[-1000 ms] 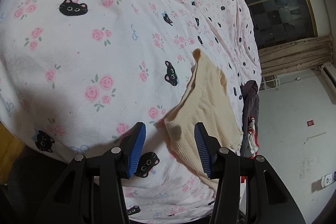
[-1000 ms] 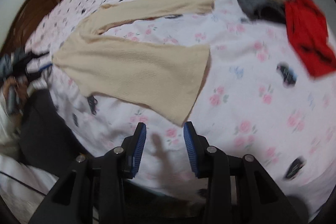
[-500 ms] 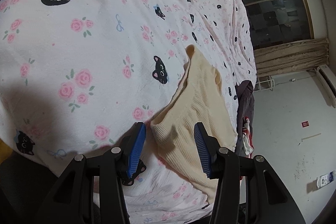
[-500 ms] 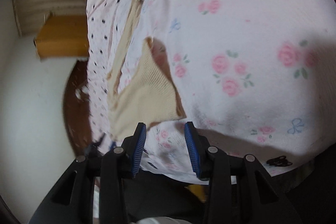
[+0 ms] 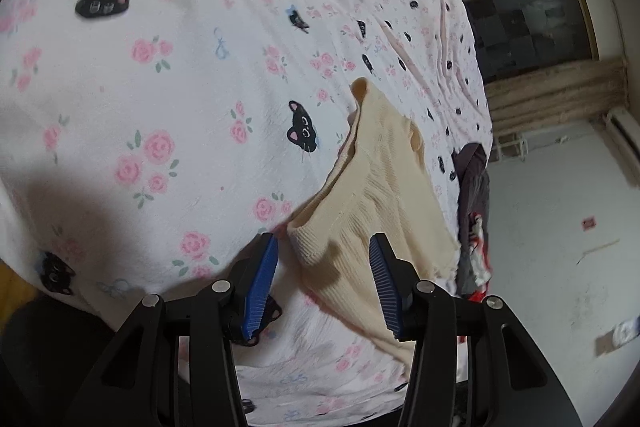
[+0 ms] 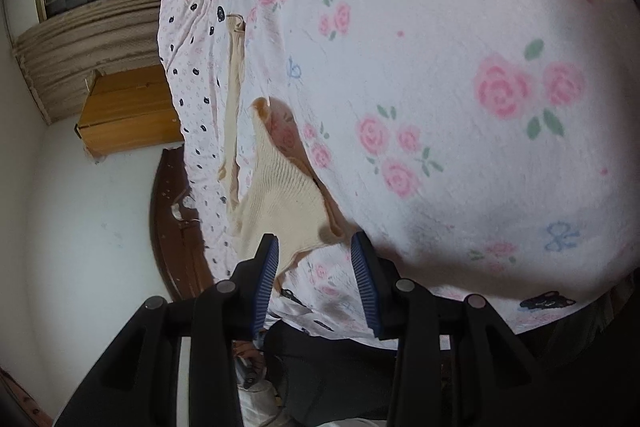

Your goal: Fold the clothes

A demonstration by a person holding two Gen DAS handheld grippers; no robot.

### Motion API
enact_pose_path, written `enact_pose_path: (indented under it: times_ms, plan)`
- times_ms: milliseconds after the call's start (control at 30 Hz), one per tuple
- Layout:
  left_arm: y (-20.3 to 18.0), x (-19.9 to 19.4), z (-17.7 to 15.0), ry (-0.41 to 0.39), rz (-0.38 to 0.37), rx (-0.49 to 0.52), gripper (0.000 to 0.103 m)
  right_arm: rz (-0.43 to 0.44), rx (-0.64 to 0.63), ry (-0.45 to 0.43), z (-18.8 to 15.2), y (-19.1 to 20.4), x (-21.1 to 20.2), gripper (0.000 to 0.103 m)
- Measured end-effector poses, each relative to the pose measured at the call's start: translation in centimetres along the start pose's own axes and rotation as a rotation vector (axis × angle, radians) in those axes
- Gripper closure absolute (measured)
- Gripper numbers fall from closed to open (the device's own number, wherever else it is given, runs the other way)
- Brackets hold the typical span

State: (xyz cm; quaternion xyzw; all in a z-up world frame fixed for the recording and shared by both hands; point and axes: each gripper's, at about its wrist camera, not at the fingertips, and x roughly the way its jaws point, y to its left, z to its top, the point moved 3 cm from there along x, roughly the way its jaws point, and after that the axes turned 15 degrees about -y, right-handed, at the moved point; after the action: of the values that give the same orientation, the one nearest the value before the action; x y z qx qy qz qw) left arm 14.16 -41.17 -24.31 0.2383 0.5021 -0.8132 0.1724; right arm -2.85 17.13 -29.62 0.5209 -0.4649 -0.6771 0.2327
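Straddling the knit's [image 5: 372, 195] near corners: I'm holding both tongs, left [image 5: 324, 281] and right [image 6: 316, 277], wide, empty. Knit is running long away ahead of both, flat on the sheet [image 5: 168, 75].

The ribbed top [image 5: 372, 203] lies on the bed sheet [image 5: 180, 75]. In the left wrist view, its near corner sits between the fingers of the left gripper [image 5: 322, 281]. A heap of clothes [image 5: 474, 227] lies right of it, at the bed edge.

In the right wrist view, the right gripper [image 6: 316, 279] has another corner between its fingers; the wooden cabinet [image 6: 128, 109] stands far left.
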Motion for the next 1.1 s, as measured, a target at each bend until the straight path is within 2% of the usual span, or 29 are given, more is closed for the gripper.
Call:
enact_pose_path:
  times_ms: [67, 167, 300, 367, 500, 567, 667, 900, 1100]
  plan:
    - [-1.2, -0.8, 0.3, 0.005, 0.015, 0.151, 0.061, -0.064, -0.158, 0.000, 0.0, 1.8, -0.4, 0.063]
    - [-4.5, -2.4, 0.3, -0.002, 0.057, 0.542, 0.061, -0.197, -0.528, 0.008, -0.7, 5.9, -0.8, 0.063]
    - [-8.9, -4.0, -1.9, -0.036, 0.111, 1.182, 0.060, -0.383, -1.016, 0.029, -2.7, 10.4, -0.4, 0.063]
    - [-9.6, -3.9, -3.8, -0.057, 0.144, 1.483, 0.059, -0.462, -1.218, 0.030, -3.8, 11.1, -0.5, 0.063]
    - [-9.1, -2.5, -7.4, -0.045, 0.158, 1.850, 0.059, -0.574, -1.587, 0.048, -6.6, 11.1, 0.6, 0.064]
    - [-8.3, -1.8, -8.7, -0.030, 0.159, 1.938, 0.059, -0.606, -1.724, 0.066, -7.8, 9.8, 0.6, 0.064]
    - [-7.5, -1.3, -10.2, -0.021, 0.145, 2.017, 0.059, -0.625, -1.839, 0.105, -9.3, 8.8, 1.3, 0.064]
    - [-6.4, 0.0, -11.8, -0.004, 0.145, 2.116, 0.059, -0.621, -1.972, 0.139, -11.0, 7.7, 2.0, 0.064]
    - [-6.1, 0.0, -11.8, -0.003, 0.150, 2.146, 0.059, -0.616, -2.082, 0.155, -12.2, 6.9, 2.6, 0.064]
